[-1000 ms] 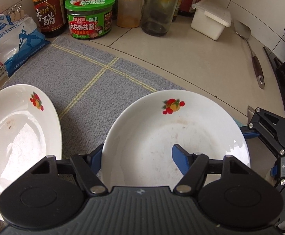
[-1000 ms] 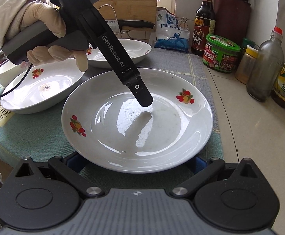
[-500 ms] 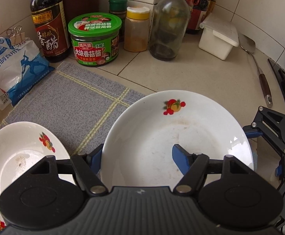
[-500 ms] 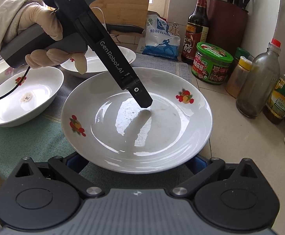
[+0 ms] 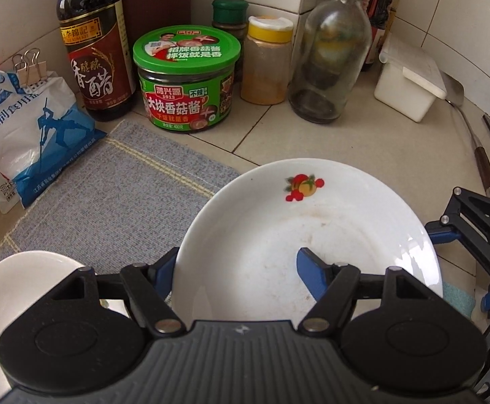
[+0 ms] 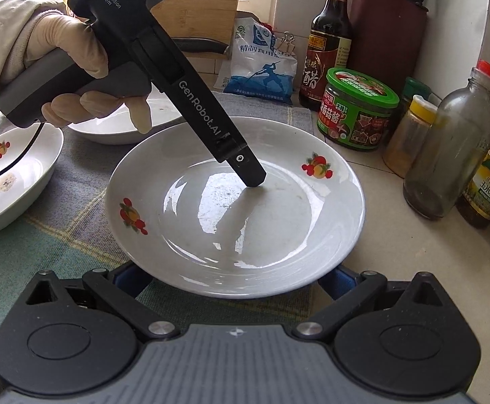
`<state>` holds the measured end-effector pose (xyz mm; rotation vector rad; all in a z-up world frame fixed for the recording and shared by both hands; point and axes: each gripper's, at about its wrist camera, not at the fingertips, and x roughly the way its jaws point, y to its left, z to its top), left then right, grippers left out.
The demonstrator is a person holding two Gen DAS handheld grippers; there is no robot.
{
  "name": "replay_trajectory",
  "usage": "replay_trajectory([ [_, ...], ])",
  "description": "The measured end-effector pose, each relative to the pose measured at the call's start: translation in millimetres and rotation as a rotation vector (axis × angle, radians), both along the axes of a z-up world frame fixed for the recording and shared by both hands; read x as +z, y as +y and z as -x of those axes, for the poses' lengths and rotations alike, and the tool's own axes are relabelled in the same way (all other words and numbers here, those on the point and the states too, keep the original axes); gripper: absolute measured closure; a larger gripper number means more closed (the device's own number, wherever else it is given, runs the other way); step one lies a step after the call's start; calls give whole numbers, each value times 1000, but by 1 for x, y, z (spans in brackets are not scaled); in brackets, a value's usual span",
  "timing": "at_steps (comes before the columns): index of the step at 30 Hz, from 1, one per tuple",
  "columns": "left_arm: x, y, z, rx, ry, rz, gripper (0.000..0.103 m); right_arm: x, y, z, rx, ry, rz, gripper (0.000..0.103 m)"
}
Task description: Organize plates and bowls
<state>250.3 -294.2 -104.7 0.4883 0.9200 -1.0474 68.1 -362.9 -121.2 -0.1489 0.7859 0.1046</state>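
A tiled kitchen counter (image 5: 312, 134) fills both views, partly covered by a grey woven mat (image 5: 117, 195) with yellow stripes.

Nearest in the left wrist view, the left gripper (image 5: 234, 269) straddles the near rim of a white plate (image 5: 312, 235) printed with fruit: one blue finger (image 5: 312, 269) lies inside the dish, the other sits outside the rim at lower centre, so the claw is clenched on the plate's edge. In the right wrist view the same plate (image 6: 238, 208) sits at the centre of the frame, and the left gripper's black finger (image 6: 245, 165) reaches down into it from the upper left, held by a gloved hand (image 6: 76, 67).

The right gripper (image 6: 234, 279) sits at the bottom of its own frame with its blue fingers spread on either side of the plate's near rim and mostly hidden beneath it; whether they press on it I cannot tell.

At the left edge of the right wrist view stands a white bowl (image 6: 12, 181) with a fruit print, and behind the hand a second bowl (image 6: 123, 131).

Farther back, across the upper frame of the left wrist view, stand a salt bag (image 5: 26, 134), a dark vinegar bottle (image 5: 93, 50), a green-lidded jar (image 5: 187, 80), a yellow-capped spice jar (image 5: 268, 64), a glass bottle (image 5: 332, 57) and a white box (image 5: 410, 87).
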Motion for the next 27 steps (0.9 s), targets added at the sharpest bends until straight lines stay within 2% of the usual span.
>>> replay_trajectory([
  [6,0,-2,-3,6,5,2,30,-3,-3,-3,-8,2,-19,0],
  [11,10,2,4,1,-33,16,19,-3,-3,-2,-12,3,-13,0],
  [14,22,10,10,17,-63,27,19,-1,0,0,-20,1,9,0],
  [21,61,51,35,104,-107,94,16,17,12,24,-70,-21,19,0],
  [23,74,68,49,141,-143,115,10,24,19,33,-74,-37,17,0],
  [27,93,103,79,204,-211,148,9,36,30,47,-56,-68,13,0],
])
